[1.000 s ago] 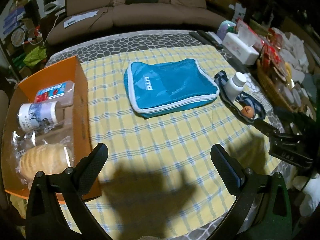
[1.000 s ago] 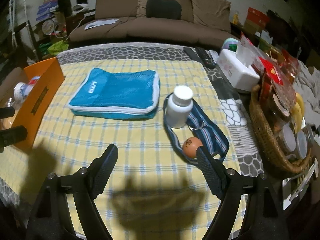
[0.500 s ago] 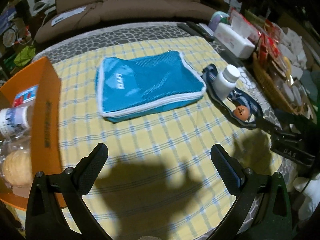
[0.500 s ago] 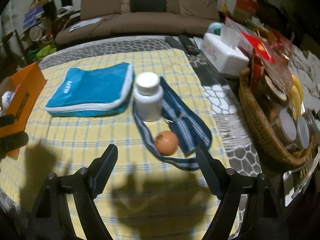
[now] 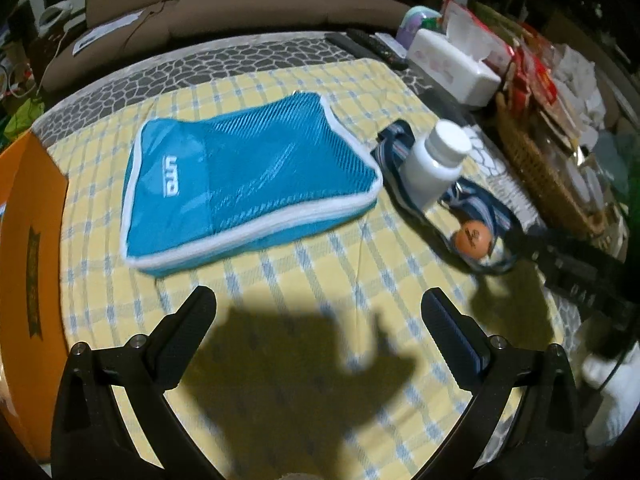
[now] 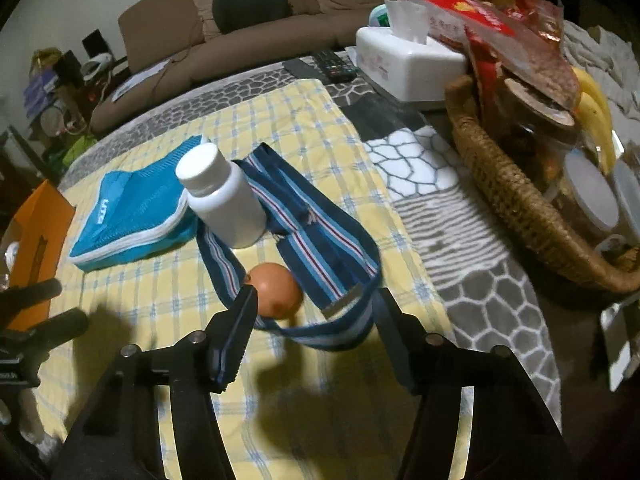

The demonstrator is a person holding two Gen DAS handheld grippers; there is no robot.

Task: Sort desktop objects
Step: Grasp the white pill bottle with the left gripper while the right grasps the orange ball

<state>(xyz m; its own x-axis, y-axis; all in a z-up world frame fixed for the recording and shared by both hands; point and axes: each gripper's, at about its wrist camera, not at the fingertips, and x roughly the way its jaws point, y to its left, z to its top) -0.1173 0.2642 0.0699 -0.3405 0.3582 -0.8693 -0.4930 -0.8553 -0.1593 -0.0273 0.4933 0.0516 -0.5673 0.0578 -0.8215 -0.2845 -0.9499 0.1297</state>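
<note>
Now | 1 orange ball [image 6: 276, 290], 1 white bottle [image 6: 224, 202], 1 blue pouch [image 5: 244, 184] | left claw [image 5: 318, 312] released | right claw [image 6: 314, 300] narrowing, ungripped

The pouch [image 5: 244, 184] lies in the middle of the cloth [image 5: 320, 300]. The box [image 5: 28, 216] is at its left. Right of the pouch, the bottle [image 5: 434, 168] stands on the strap [image 6: 320, 248], with the ball [image 5: 472, 237] nearer. The basket [image 6: 516, 200] is far right.

Brown sofa [image 6: 248, 36] behind table, pale wall [image 6: 60, 12] (dim room), cluttered corner
</note>
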